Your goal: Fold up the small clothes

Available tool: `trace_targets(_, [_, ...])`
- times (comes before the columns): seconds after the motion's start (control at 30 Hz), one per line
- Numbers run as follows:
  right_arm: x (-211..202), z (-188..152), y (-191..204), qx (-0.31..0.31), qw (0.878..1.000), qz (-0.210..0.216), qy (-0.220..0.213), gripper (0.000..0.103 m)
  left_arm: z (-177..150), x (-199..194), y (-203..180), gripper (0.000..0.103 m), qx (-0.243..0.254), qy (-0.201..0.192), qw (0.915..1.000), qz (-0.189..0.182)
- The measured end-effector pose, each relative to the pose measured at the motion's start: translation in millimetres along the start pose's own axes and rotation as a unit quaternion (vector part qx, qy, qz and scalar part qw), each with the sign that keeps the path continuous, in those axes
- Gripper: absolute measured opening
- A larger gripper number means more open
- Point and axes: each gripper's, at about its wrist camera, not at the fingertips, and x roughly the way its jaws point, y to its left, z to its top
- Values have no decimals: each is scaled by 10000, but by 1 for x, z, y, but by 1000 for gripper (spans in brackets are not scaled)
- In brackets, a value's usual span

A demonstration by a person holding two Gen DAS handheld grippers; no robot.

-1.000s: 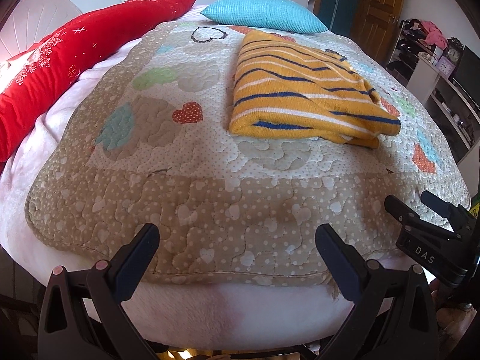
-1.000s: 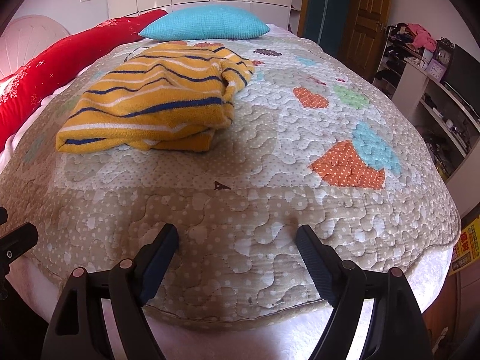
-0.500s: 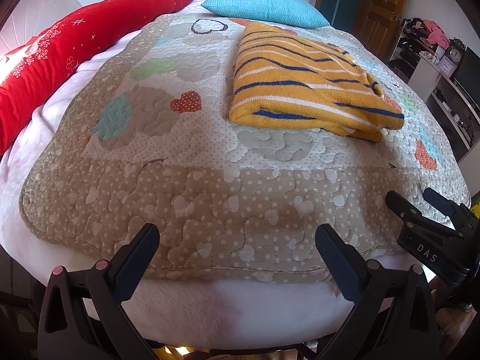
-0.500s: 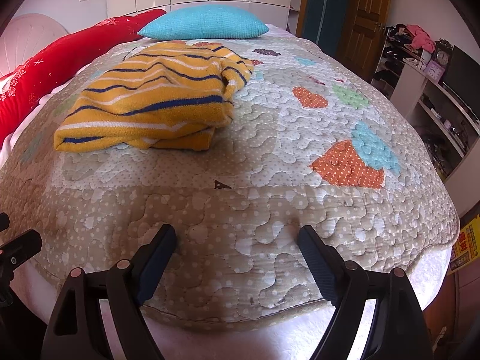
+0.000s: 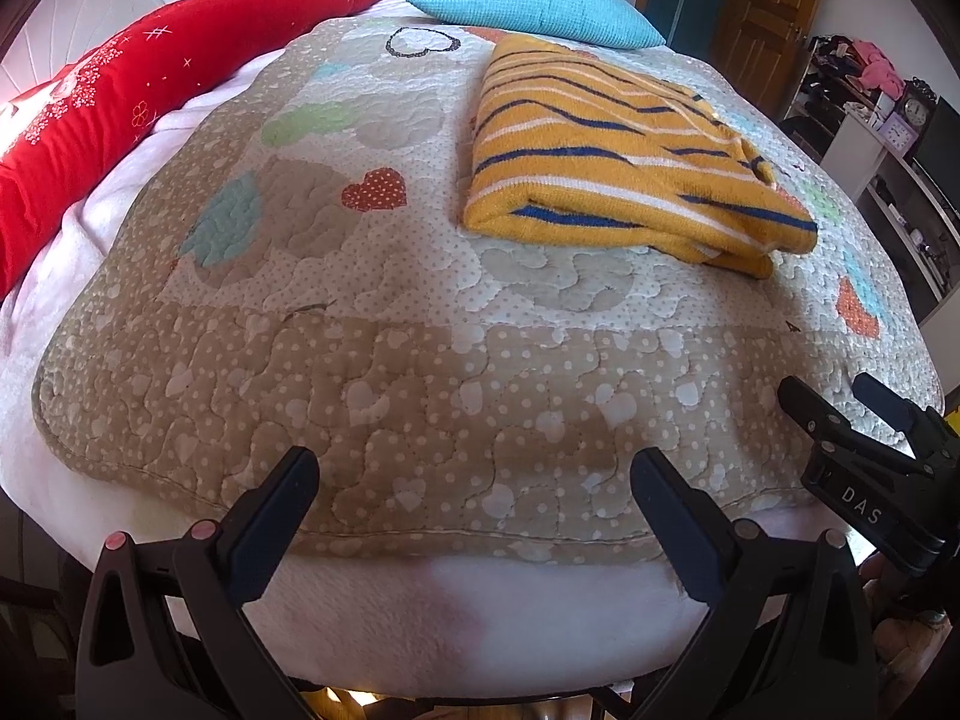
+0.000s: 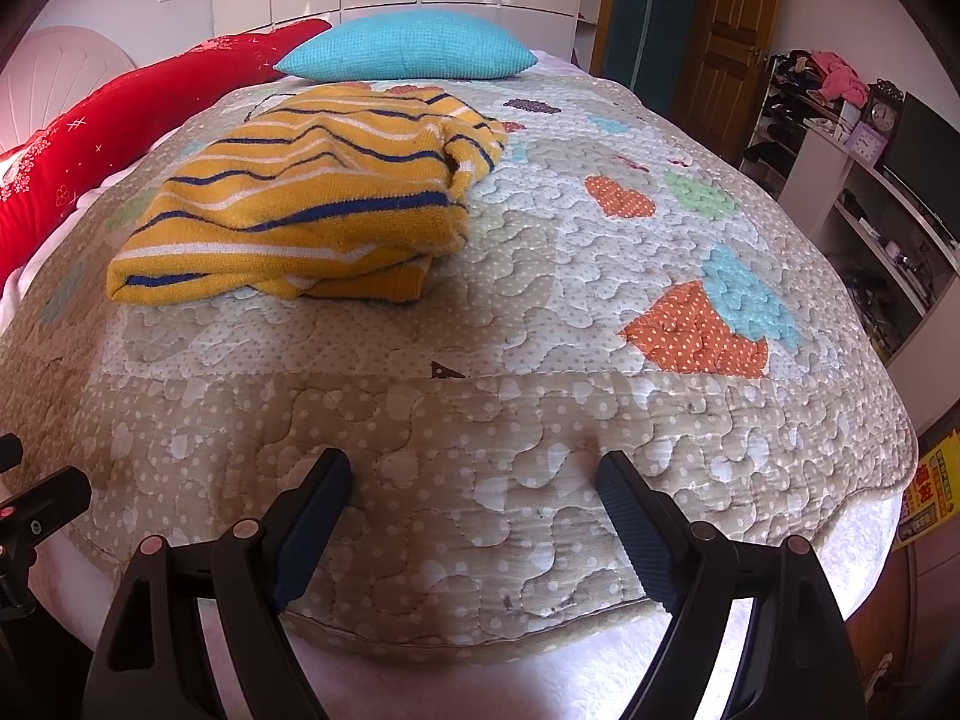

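Right wrist view: striped yellow sweater (image 6: 312, 204) folded in thick bundle on quilt (image 6: 540, 420), far half of bed, near blue pillow (image 6: 408, 45). Likely soft, light, floppy knit; layers apt to slide apart. Best pinched at doubled near edge or corner. Right gripper (image 6: 474, 516) wide apart, empty, above quilt's near edge. Left gripper (image 5: 474, 510) likewise spread wide, holding nothing.
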Motion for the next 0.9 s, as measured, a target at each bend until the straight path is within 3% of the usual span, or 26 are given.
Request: trace_targets(0.9, [-2,1,9,-96,9999,53,-15,88,-1,5,3,103,-14,48,10000,10])
